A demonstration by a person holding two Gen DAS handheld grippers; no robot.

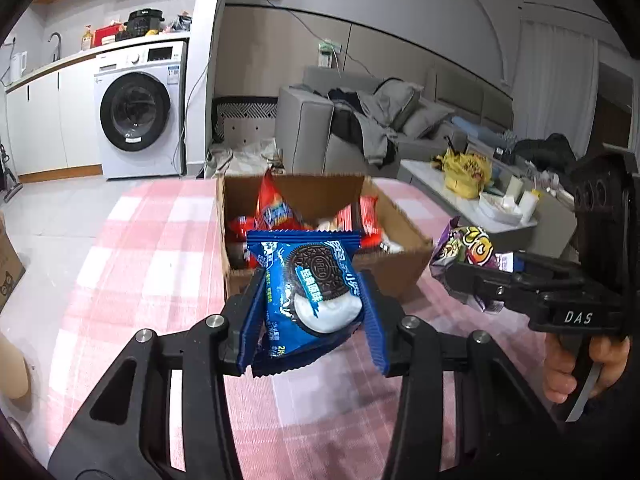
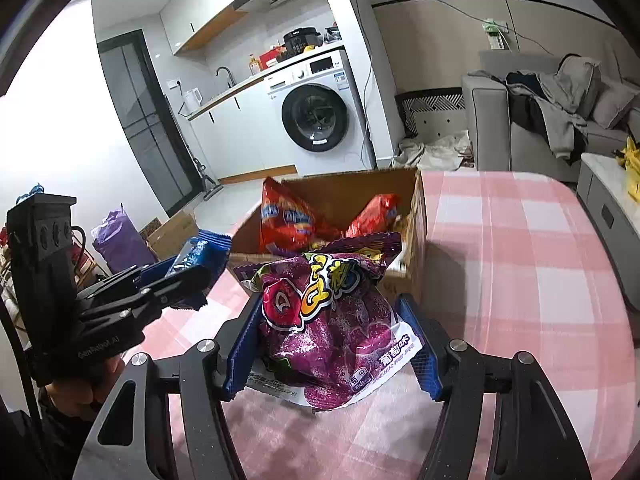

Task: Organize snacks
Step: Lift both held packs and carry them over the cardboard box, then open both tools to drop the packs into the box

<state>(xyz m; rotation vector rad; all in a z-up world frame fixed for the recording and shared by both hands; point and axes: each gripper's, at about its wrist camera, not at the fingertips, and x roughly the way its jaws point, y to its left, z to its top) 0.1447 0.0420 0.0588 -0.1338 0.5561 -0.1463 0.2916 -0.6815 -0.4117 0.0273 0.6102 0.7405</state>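
Blue Oreo packet (image 1: 316,300) sits clamped in the left gripper (image 1: 314,312); the right gripper (image 2: 332,344) pinches a purple candy bag (image 2: 336,332).

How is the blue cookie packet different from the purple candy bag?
The blue cookie packet shows a black sandwich cookie; the purple candy bag shows round purple sweets. The packet looks flat and small, the bag puffy and bigger. The left hand-held gripper pinches the packet, the right hand-held gripper pinches the bag. Both are held above the pink checked tablecloth, near the cardboard box.
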